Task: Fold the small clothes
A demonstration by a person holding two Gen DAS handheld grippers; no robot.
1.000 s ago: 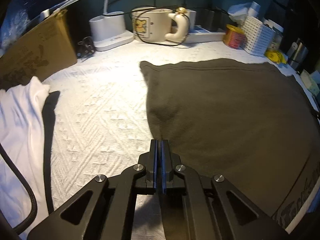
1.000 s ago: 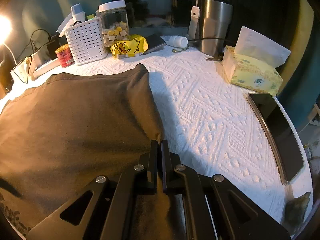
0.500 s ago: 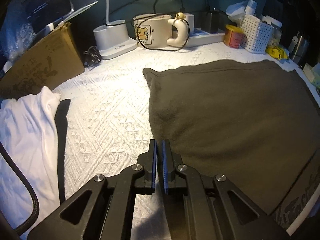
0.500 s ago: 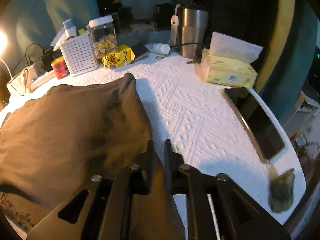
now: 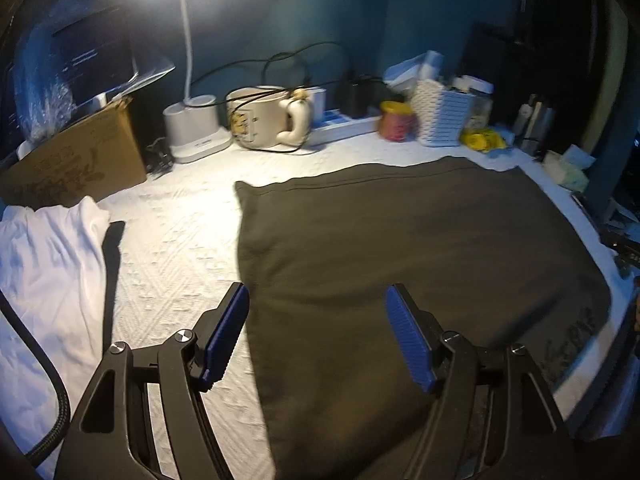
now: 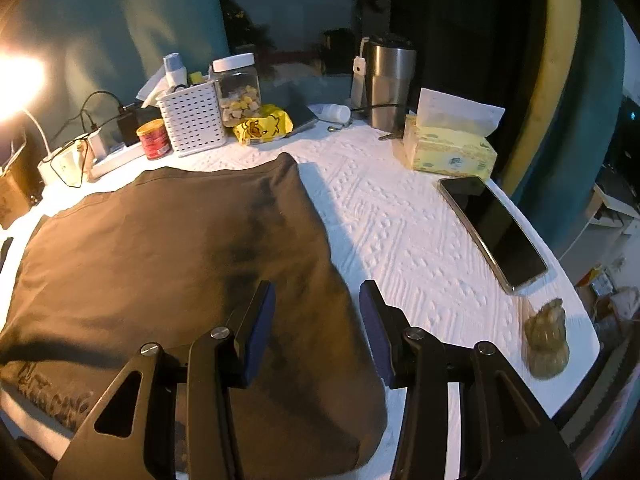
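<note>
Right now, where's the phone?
In the right wrist view, the phone lies flat, screen up, on the white tablecloth, right of the dark garment, just in front of the tissue box near the table's right edge.

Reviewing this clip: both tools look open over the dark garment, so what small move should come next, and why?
Probably bring the left tool and right tool down onto the dark garment's side edges for another fold. Both have just opened and grip nothing; the garment lies flat but wide on the white cloth.
</note>
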